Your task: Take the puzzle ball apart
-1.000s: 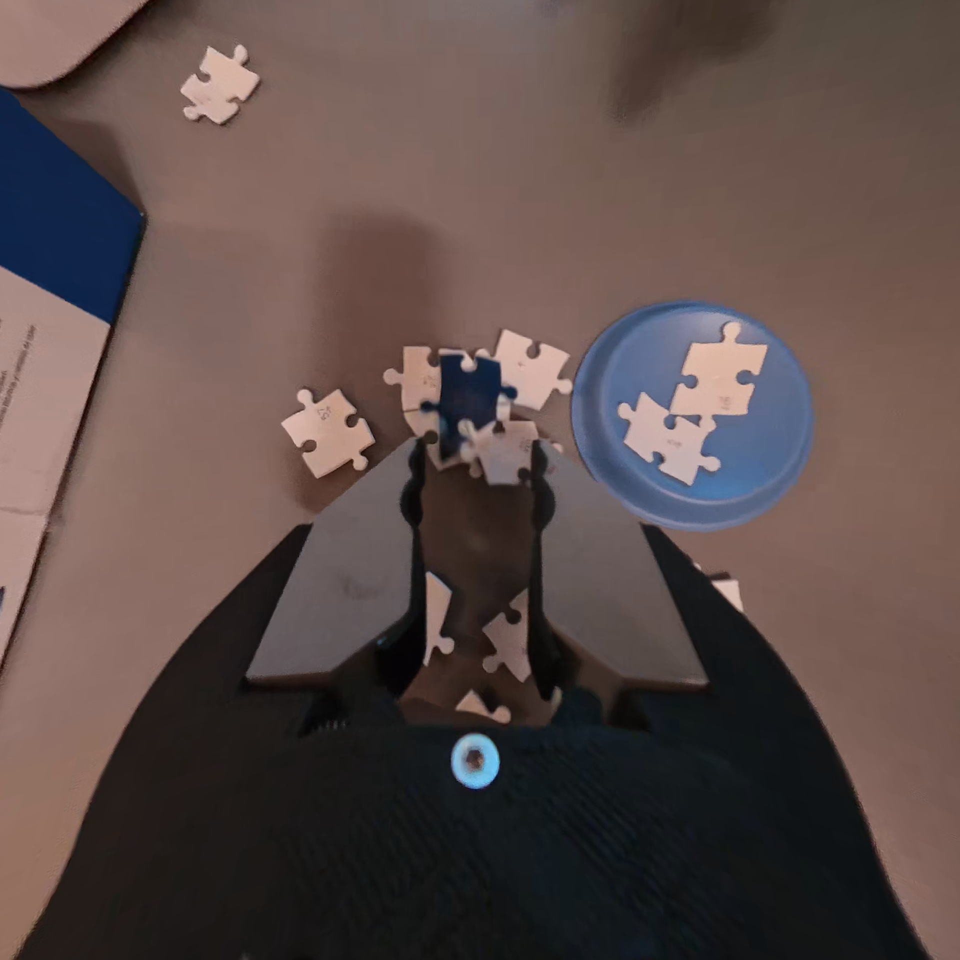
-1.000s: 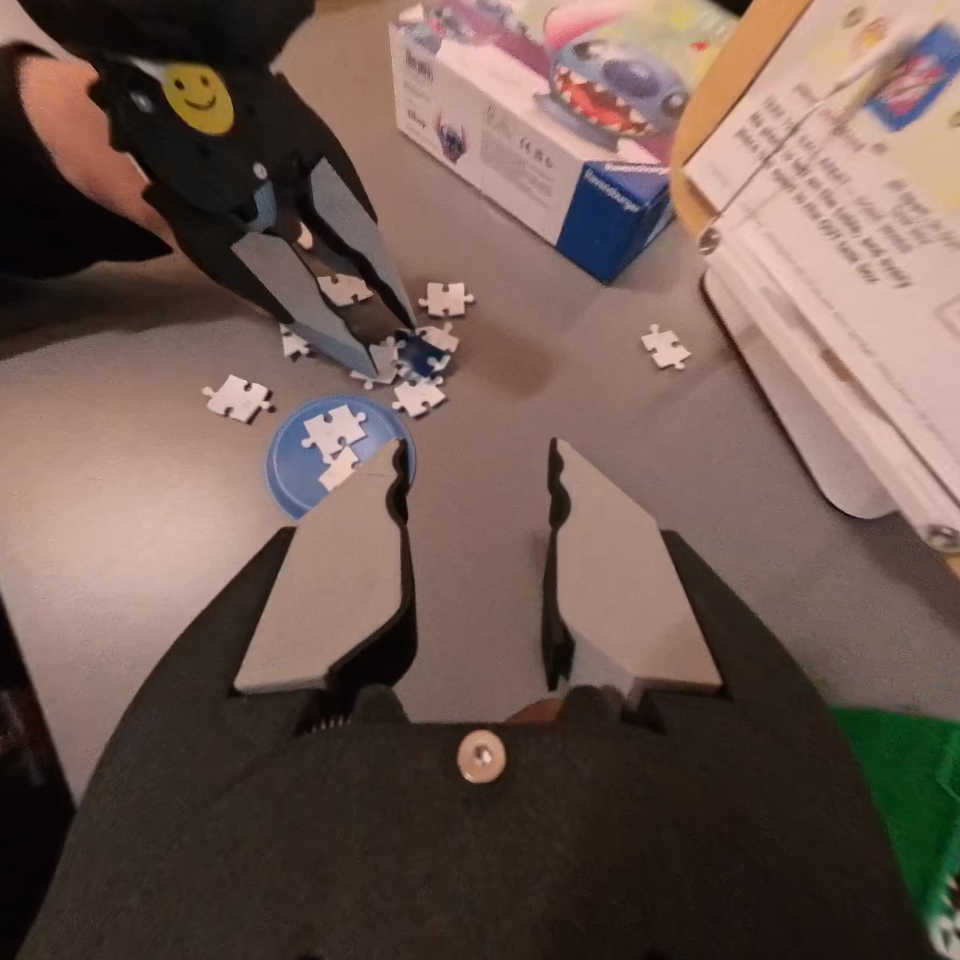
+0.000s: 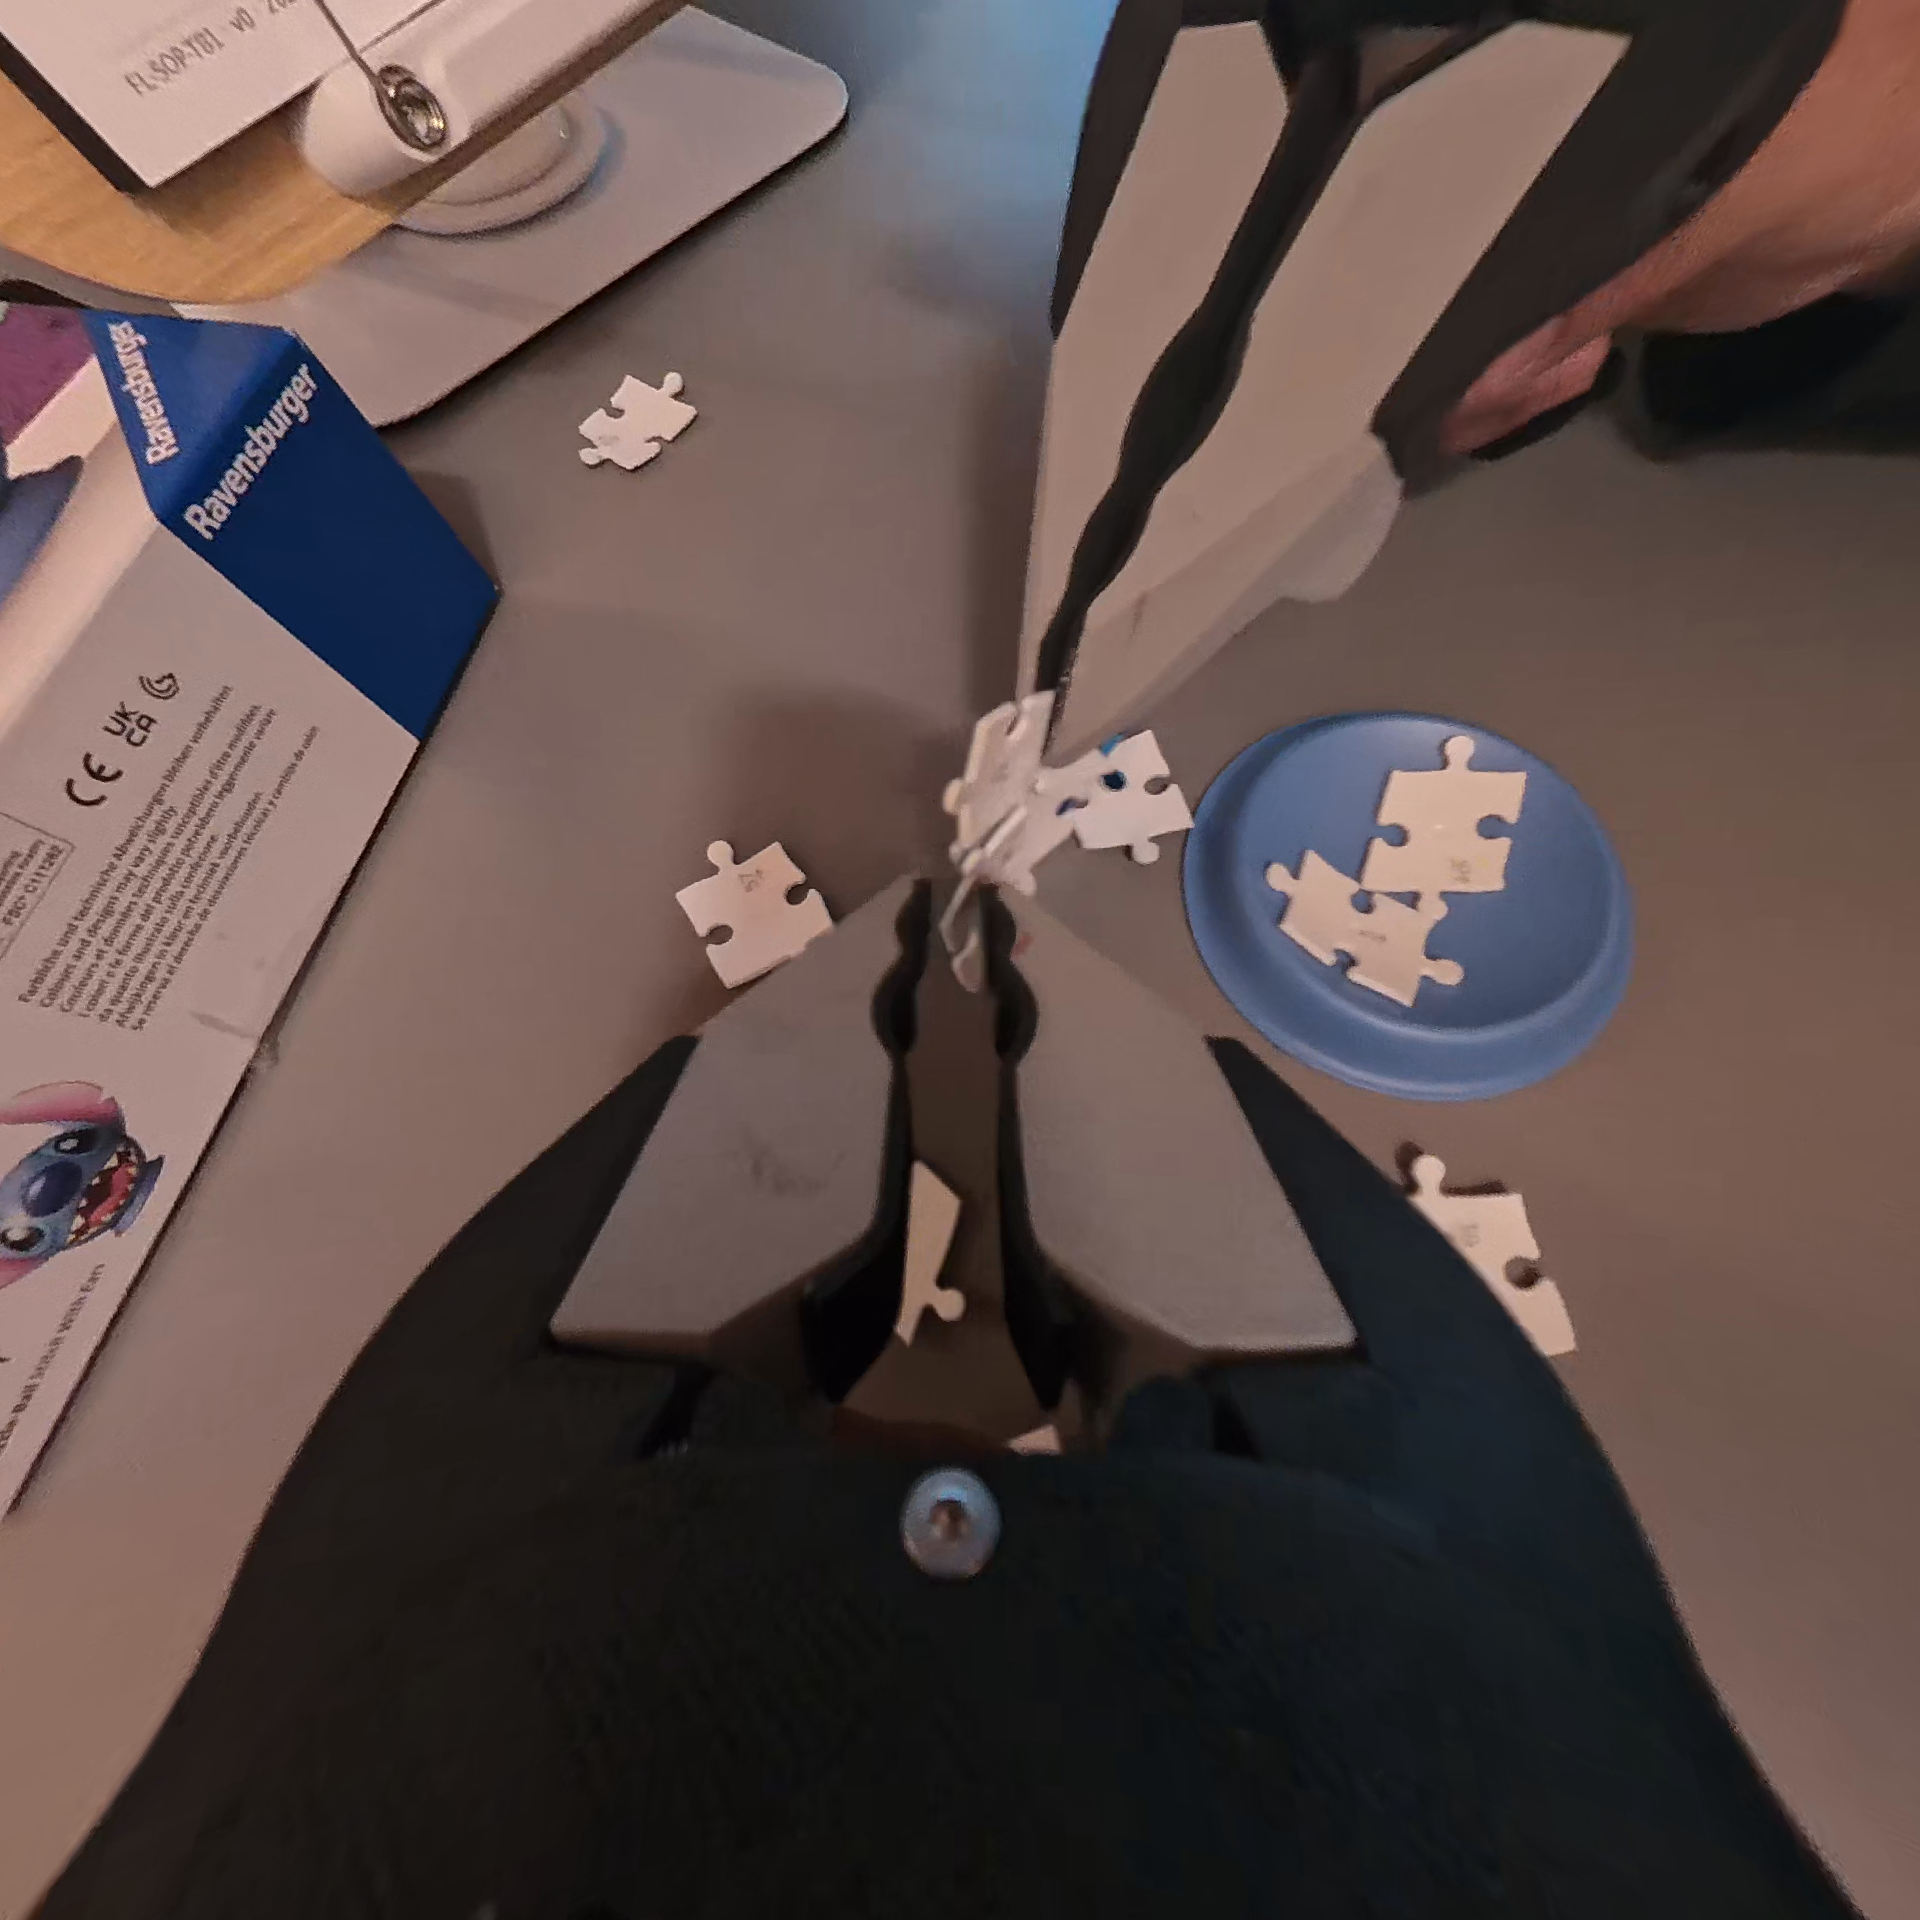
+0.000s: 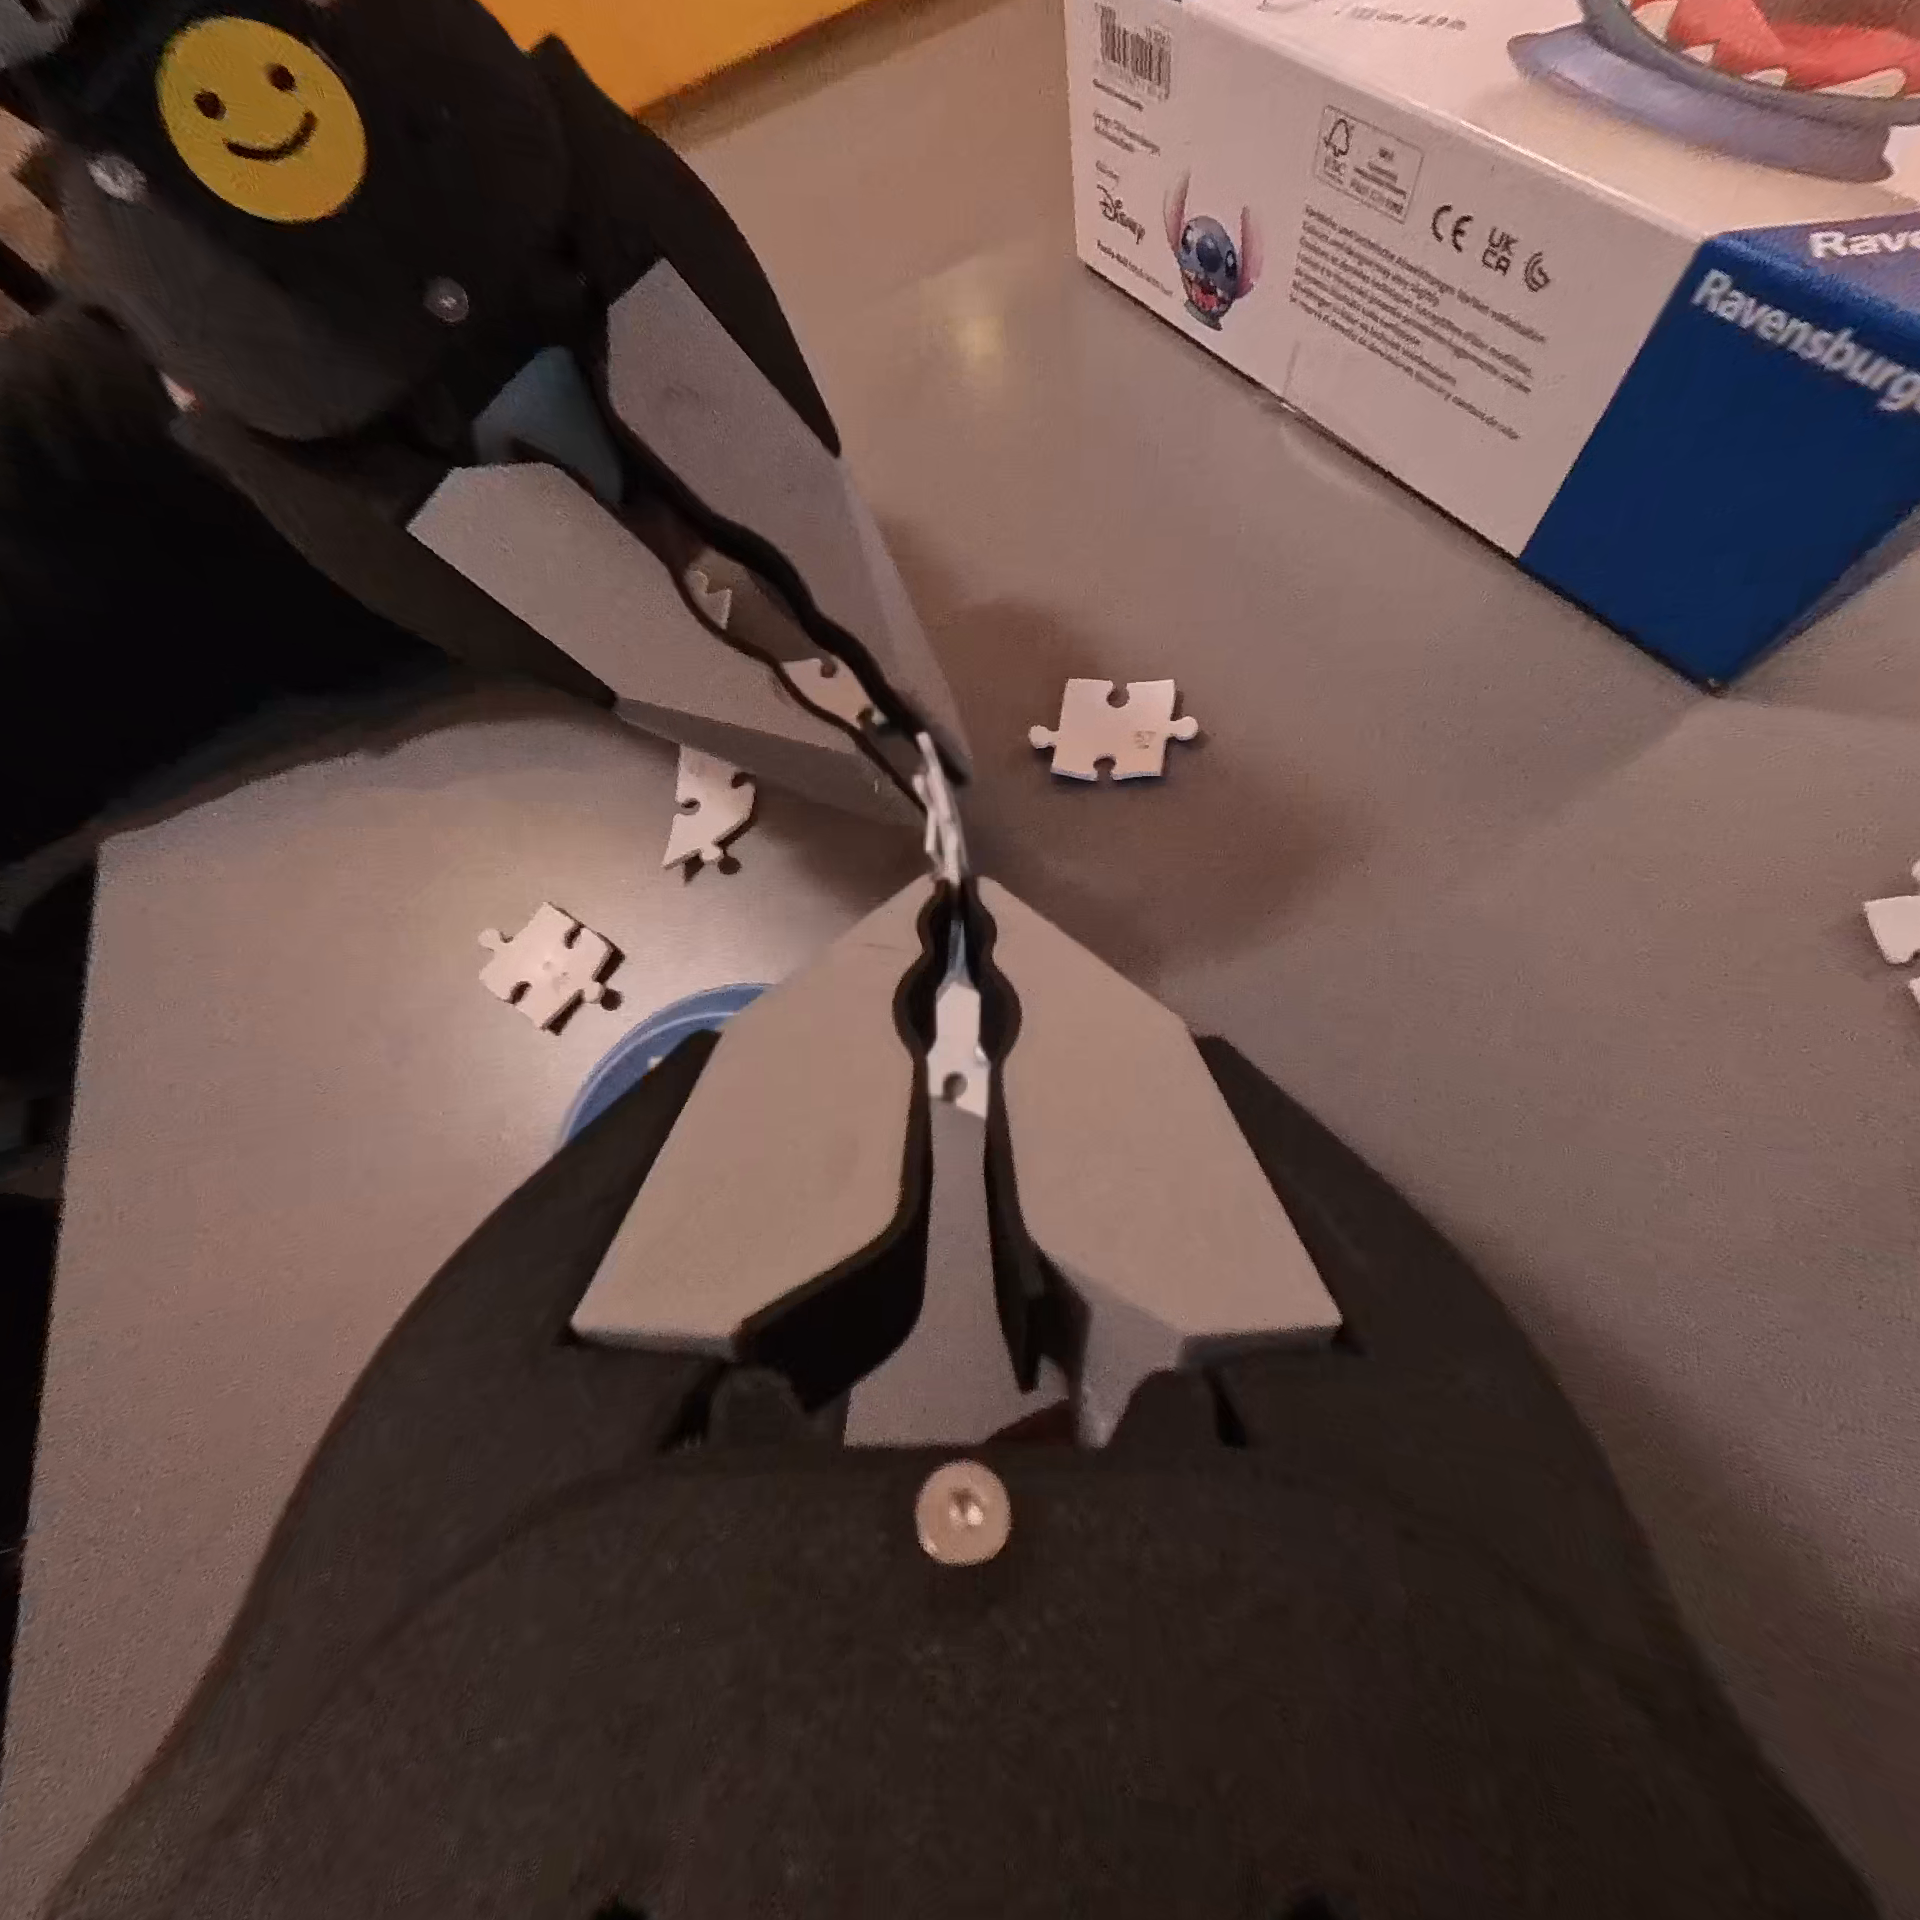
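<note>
Puzzle pieces, white backs showing, hung joined above the grey table, pinched at opposite ends: the left gripper had its jaws clenched on one piece, the right gripper on another. More pieces lay loose nearby, two in a blue dish, a puzzle box beyond.

You have a small cluster of joined white cardboard puzzle pieces held edge-on above the grey worktop, pinched between your left gripper and right gripper.
</note>
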A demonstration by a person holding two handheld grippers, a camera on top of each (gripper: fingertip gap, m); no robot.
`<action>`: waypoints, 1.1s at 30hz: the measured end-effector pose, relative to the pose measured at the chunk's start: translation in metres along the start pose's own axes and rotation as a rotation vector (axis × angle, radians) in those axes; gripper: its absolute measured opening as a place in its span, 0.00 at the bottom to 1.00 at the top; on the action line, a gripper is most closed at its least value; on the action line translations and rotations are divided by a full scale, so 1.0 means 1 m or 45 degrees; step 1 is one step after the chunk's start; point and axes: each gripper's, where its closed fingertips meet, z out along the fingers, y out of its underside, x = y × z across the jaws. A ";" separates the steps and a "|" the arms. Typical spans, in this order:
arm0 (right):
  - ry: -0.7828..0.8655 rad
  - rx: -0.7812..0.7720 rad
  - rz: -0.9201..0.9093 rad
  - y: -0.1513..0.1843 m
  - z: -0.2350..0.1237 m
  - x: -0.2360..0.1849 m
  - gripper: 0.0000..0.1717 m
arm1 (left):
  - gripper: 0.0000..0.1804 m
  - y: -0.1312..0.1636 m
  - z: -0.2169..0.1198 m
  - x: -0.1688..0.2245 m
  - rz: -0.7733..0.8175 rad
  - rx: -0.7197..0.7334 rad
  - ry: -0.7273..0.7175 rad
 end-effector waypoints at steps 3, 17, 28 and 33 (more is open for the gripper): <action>-0.091 0.065 0.057 -0.005 -0.005 -0.010 0.00 | 0.19 -0.003 0.004 0.012 -0.082 0.021 0.113; 0.138 0.138 -0.118 -0.017 -0.021 -0.004 0.00 | 0.00 -0.033 0.003 0.019 -0.156 0.155 0.098; 0.490 0.363 -0.138 -0.039 -0.135 -0.037 0.00 | 0.00 -0.043 -0.002 0.045 0.039 0.249 0.127; 1.229 0.327 -0.054 -0.007 -0.325 0.011 0.00 | 0.00 -0.050 -0.003 0.055 0.109 0.289 0.128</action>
